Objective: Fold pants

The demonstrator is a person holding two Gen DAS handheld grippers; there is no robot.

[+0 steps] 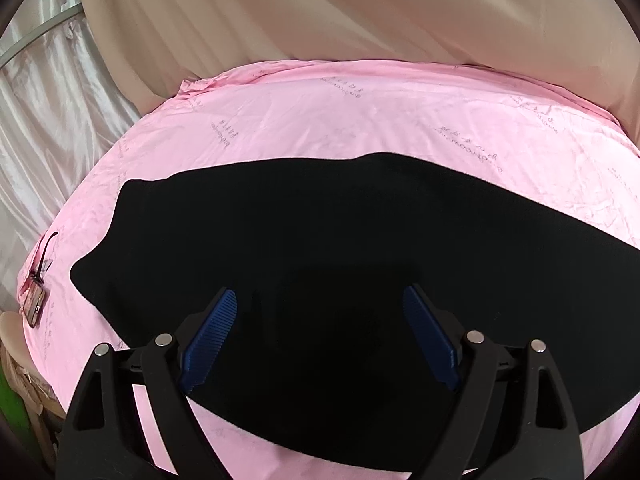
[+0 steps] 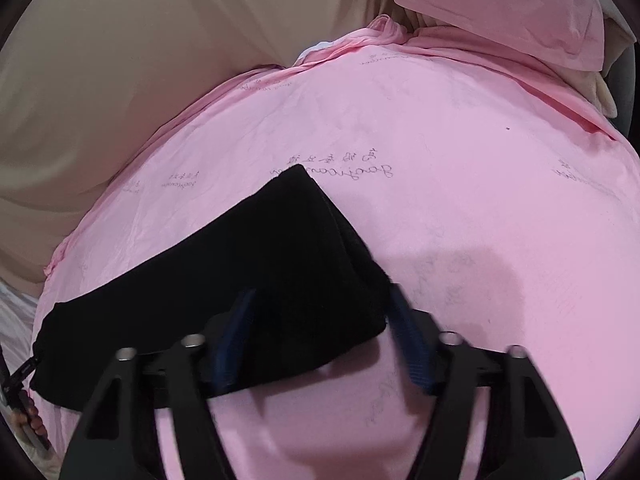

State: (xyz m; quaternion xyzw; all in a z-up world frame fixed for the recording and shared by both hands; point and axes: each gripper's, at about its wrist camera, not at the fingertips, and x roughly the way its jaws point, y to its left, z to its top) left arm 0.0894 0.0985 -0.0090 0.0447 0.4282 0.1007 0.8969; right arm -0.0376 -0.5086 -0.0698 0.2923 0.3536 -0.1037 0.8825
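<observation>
Black pants (image 1: 320,248) lie flat on a pink sheet (image 1: 360,120). In the left wrist view they fill the middle, running left to right. My left gripper (image 1: 320,300) is open above the cloth, its blue pads (image 1: 212,340) wide apart, holding nothing. In the right wrist view the pants (image 2: 260,264) end in a folded edge near the centre. My right gripper (image 2: 324,300) is open over that end, one blue pad over the cloth, the other (image 2: 412,352) over the sheet.
The pink sheet (image 2: 460,200) covers a table with printed writing. Beige curtain (image 1: 320,8) hangs behind. A small dark device with a strap (image 1: 36,300) lies at the table's left edge. A pink bundle (image 2: 500,8) sits at the far right.
</observation>
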